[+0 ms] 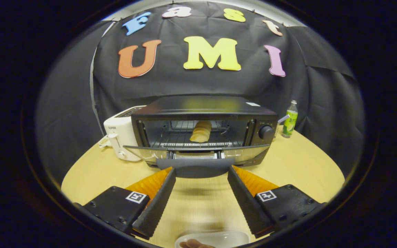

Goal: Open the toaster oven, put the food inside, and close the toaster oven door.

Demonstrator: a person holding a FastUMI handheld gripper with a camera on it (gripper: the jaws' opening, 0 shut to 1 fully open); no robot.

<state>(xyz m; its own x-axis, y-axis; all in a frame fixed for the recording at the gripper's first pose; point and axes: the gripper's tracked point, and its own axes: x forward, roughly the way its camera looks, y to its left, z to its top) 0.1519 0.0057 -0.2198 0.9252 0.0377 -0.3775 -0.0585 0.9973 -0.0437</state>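
Note:
A black toaster oven [203,110] stands on the wooden table with its door [196,153] folded down flat towards me. A golden bread roll [201,131] lies on the wire rack inside the oven. The door's dark handle [196,168] juts out just ahead of my fingertips. My gripper [201,172] is open, its black fingers [157,203] spread wide with only bare table between them. Below the fingers, at the table's near edge, is a white plate [214,238] with a bit of brown food on it.
A white pop-up toaster [121,136] stands against the oven's left side. A green bottle [290,120] is at the oven's right, near the cloth wall. The round tabletop [298,165] has free room to the right and left of my fingers.

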